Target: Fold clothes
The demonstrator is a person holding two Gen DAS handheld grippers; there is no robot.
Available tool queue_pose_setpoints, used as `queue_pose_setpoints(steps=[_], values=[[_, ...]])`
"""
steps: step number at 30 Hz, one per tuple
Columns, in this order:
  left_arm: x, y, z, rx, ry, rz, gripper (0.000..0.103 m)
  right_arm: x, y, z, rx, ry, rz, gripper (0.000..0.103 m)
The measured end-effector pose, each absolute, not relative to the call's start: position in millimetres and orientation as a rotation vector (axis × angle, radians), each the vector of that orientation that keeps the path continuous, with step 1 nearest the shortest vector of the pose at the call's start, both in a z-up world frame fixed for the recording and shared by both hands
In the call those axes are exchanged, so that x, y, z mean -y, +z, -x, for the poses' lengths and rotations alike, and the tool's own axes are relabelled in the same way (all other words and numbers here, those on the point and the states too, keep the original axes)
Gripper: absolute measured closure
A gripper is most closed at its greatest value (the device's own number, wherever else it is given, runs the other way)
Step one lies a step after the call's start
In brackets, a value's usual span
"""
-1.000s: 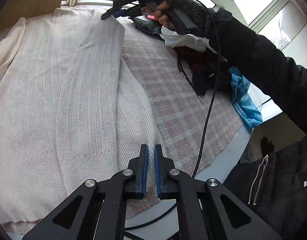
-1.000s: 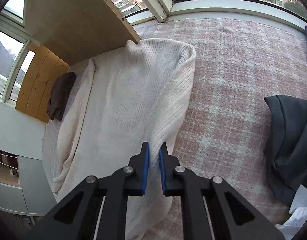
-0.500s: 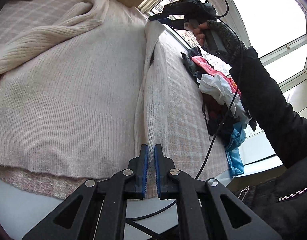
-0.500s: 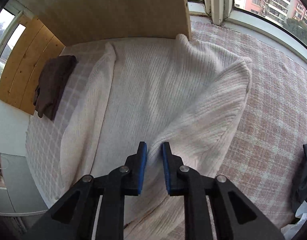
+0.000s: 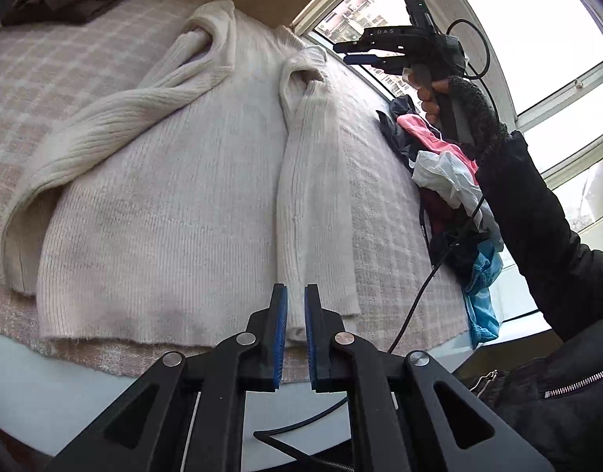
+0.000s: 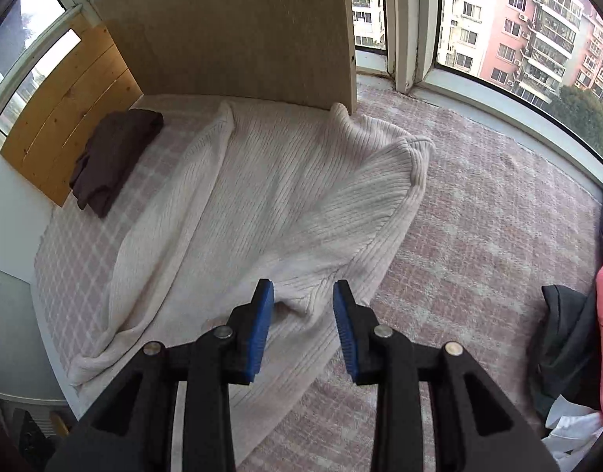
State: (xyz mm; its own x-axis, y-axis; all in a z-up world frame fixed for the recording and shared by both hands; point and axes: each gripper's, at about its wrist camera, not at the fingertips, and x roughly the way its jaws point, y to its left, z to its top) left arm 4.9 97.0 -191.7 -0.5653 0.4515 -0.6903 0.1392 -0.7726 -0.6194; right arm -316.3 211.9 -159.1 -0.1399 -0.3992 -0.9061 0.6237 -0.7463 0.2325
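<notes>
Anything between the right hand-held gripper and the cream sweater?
Nothing visible. The right hand-held gripper hangs open over the cream sweater, whose folded sleeve lies below its jaws. The jaws have just been opening, with nothing between them.

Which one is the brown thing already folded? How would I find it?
Look at the pink checked blanket spread by the windows, with a big cream sweater lying flat on it. Go past the sweater's far sleeve to the corner by the wooden boards. There sits the brown garment, the only dark, neatly folded one, lying alone, away from the colourful pile.
</notes>
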Motion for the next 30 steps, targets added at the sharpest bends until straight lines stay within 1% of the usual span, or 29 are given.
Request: queue_pose_setpoints(steps=[1, 4, 7, 9, 11, 13, 15, 18, 22, 24, 26, 29, 30], values=[[-102.7, -188.8, 3.8, 0.928, 2.428, 1.337, 0.088, -210.2, -165.7, 316.0, -0.263, -1.923, -1.473, 0.072], [-120.7, -192.7, 30.8, 0.807, 2.405, 1.37, 0.088, -194.2, -188.0, 313.2, -0.302, -1.886, -1.495, 0.072], [-124.5, -216.7, 44.3, 0.785, 2.365, 1.488, 0.088, -178.8, -209.0, 315.2, -0.304, -1.852, -1.509, 0.071], [-123.3, -227.0, 45.3, 0.799, 2.346, 1.52, 0.09, -189.4, -198.2, 325.8, -0.186, -1.81, -1.51, 0.071], [-119.6, -224.1, 41.9, 0.824, 2.337, 1.533, 0.09, -215.6, -179.4, 345.8, -0.09, -1.888, -1.466, 0.071], [-118.8, -214.6, 38.2, 0.806, 2.362, 1.534, 0.09, -243.9, -159.8, 367.1, 0.002, -1.984, -1.411, 0.071], [-120.1, -202.7, 37.0, 0.774, 2.394, 1.51, 0.09, -256.9, -155.0, 388.8, 0.006, -2.06, -1.407, 0.071], [-123.7, -193.2, 43.5, 0.729, 2.421, 1.489, 0.088, -256.4, -165.1, 416.5, 0.046, -2.075, -1.447, 0.071], [-126.9, -204.3, 58.3, 0.689, 2.401, 1.56, 0.088, -227.7, -176.3, 428.9, -0.015, -2.059, -1.469, 0.07], [-127.7, -211.6, 63.5, 0.686, 2.381, 1.599, 0.088, -213.4, -180.3, 433.6, -0.049, -2.071, -1.484, 0.067], [-127.7, -216.3, 65.1, 0.692, 2.358, 1.616, 0.088, -207.0, -184.1, 446.0, -0.044, -2.118, -1.514, 0.067], [-126.0, -219.3, 66.3, 0.703, 2.337, 1.618, 0.088, -200.8, -183.7, 469.1, -0.074, -2.19, -1.467, 0.067], [-125.2, -219.5, 66.6, 0.704, 2.332, 1.619, 0.086, -197.2, -185.0, 477.0, -0.098, -2.182, -1.448, 0.067]])
